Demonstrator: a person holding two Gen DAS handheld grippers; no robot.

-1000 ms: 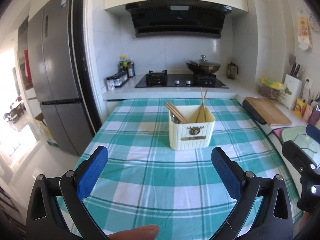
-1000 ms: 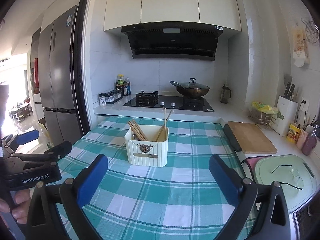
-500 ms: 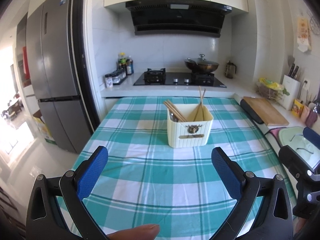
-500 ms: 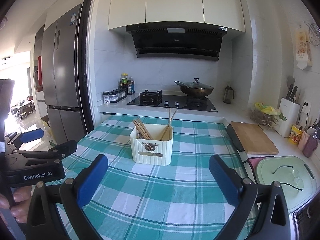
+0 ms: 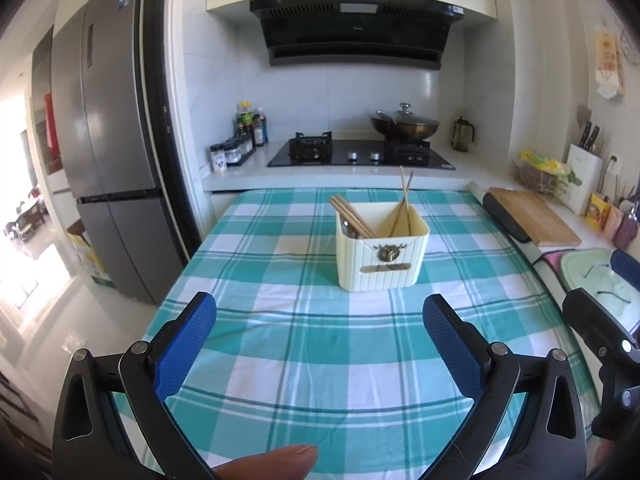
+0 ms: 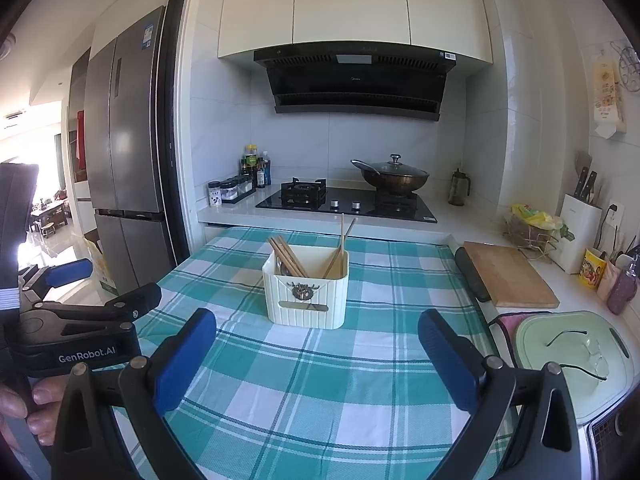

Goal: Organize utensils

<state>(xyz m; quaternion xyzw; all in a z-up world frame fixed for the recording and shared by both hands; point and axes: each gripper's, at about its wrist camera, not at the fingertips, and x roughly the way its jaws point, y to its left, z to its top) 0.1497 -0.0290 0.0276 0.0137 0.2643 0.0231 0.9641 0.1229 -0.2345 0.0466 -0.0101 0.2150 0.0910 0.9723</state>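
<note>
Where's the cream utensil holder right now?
In both wrist views the cream utensil holder stands on the checked tablecloth, centre and toward the far edge, in front of the stove, chopsticks leaning inside it.

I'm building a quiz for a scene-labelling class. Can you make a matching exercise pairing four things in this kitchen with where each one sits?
Things:
1. utensil holder
2. wok
3. cutting board
4. knife block

Places:
A. on the right burner of the stove
B. on the checked tablecloth, ahead of both open grippers
C. on the counter against the right wall
D. flat on the counter just right of the tablecloth

Pairs: 1-B, 2-A, 3-D, 4-C
</note>
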